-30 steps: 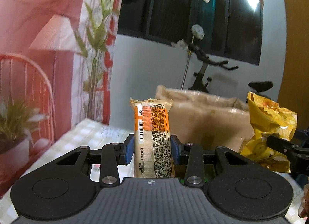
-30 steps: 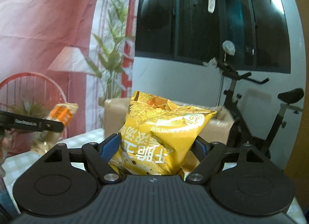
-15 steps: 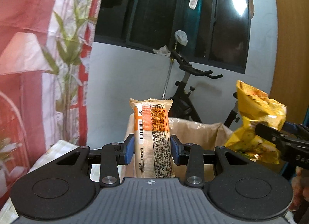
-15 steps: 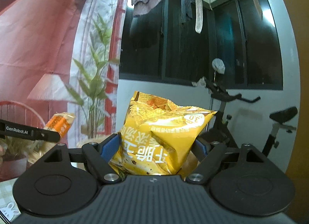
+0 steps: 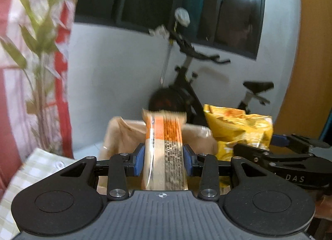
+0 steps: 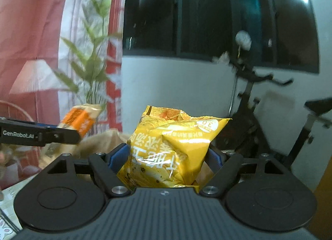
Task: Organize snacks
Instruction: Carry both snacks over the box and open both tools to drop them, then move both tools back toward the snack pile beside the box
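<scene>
My left gripper [image 5: 164, 160] is shut on an orange and cream snack bar [image 5: 165, 153], held upright in front of a brown paper bag [image 5: 122, 136]. My right gripper [image 6: 168, 157] is shut on a yellow chip bag [image 6: 172, 148]. In the left wrist view the right gripper [image 5: 276, 157] holds the chip bag [image 5: 238, 128] just right of the snack bar, over the paper bag. In the right wrist view the left gripper [image 6: 41, 134] with the snack bar [image 6: 81, 119] is at the left, and the paper bag's rim [image 6: 101, 142] shows below.
A checked tablecloth [image 5: 37, 165] covers the table at lower left. An exercise bike [image 5: 186, 86] stands behind the paper bag against a white wall. A red and white curtain with a plant print [image 5: 35, 63] hangs at the left. A wooden panel [image 5: 307, 95] is at the right.
Both grippers have moved closer to the paper bag and to each other, still holding their snacks. The snack bar now looks blurred and slightly tilted.
</scene>
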